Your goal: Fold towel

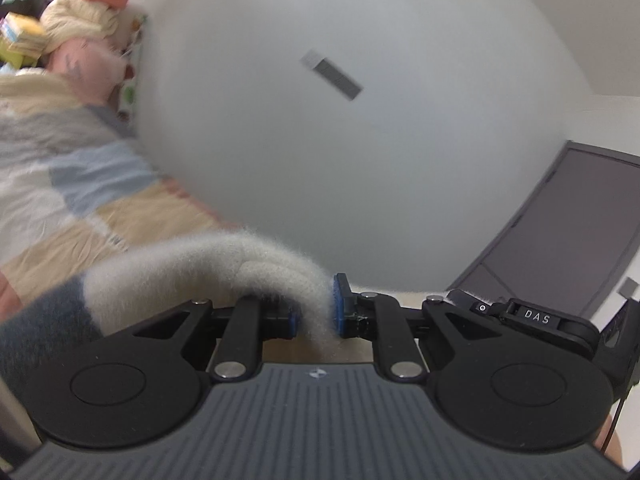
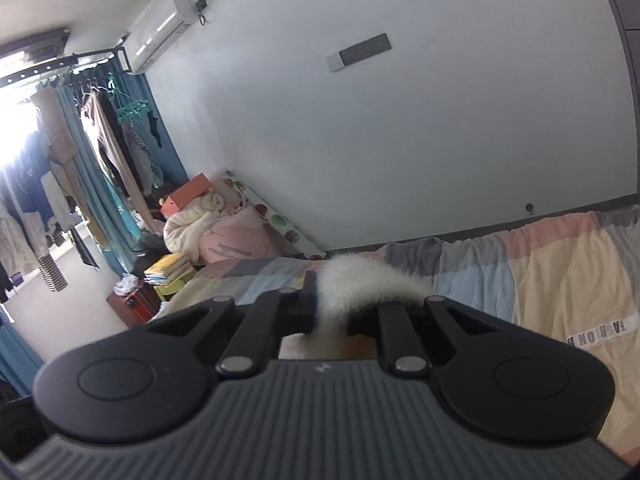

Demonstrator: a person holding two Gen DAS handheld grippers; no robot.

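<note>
Left gripper: the black two-finger left gripper [image 1: 314,314] has its blue-padded fingers [image 1: 339,307] pinching a bunched fold of the fluffy cream-white towel [image 1: 224,268].
Towel at the left gripper: from the pinch the cloth arches up and away to the left; there it changes to a dark grey-blue band [image 1: 44,320] that hangs over the gripper's left side.
Right gripper: the black right gripper [image 2: 330,312] is clamped on another bunch of the same towel [image 2: 360,284], which curls over to the right across its right finger.
Towel's place: held up off the bed at both pinches, above the patchwork bedcover of peach, pale blue, grey and pink panels [image 2: 540,280]; how the rest hangs is hidden.
Bed's far edge: runs along the plain pale wall [image 2: 360,140], which carries a grey switch strip [image 2: 362,51].
Bed's far left corner: a heap of cream and pink bedding [image 2: 216,220], an orange box [image 2: 186,196] on top.
</note>
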